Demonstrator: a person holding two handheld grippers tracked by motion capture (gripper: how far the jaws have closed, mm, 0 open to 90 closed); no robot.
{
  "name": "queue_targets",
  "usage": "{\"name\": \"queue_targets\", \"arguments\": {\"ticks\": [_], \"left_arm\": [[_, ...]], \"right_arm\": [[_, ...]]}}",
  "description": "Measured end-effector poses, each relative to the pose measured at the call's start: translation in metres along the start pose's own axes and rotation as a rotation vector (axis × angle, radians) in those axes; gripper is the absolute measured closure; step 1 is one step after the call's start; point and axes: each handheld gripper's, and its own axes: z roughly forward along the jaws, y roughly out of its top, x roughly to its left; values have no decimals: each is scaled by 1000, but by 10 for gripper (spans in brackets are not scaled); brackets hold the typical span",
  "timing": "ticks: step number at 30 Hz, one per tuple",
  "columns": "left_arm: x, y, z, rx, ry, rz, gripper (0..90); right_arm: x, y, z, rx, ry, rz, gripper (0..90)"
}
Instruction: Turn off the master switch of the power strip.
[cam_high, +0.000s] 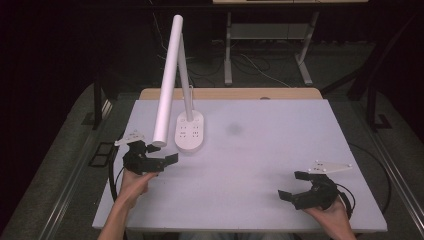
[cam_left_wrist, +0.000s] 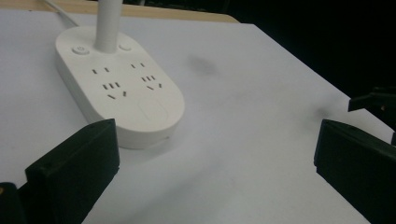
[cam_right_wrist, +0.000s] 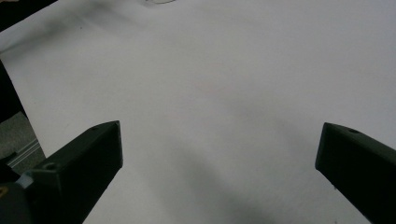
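White table amid a dark room, lamp base near the wide-open, empty left tool; right tool likewise.

In the left gripper view the lamp's stem is cut off by the top edge just above the socket base, ahead of the jaws. The markings on its two round buttons are too small to tell. Beyond the right-hand jaw, the other gripper is cropped by the edge.

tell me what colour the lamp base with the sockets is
White, clearest in the left gripper view: lamp base.
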Motion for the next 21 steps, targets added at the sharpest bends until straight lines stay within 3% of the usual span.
{"name": "queue_targets", "arguments": {"ticks": [12,21], "left_arm": [[-29,-28,-1,50,-47,63,0],[-41,-42,5,81,-52,99,0]], "right_arm": [[0,-1,-1,-9,-2,1,0],[0,-2,-2,-14,4,2,0]]}}
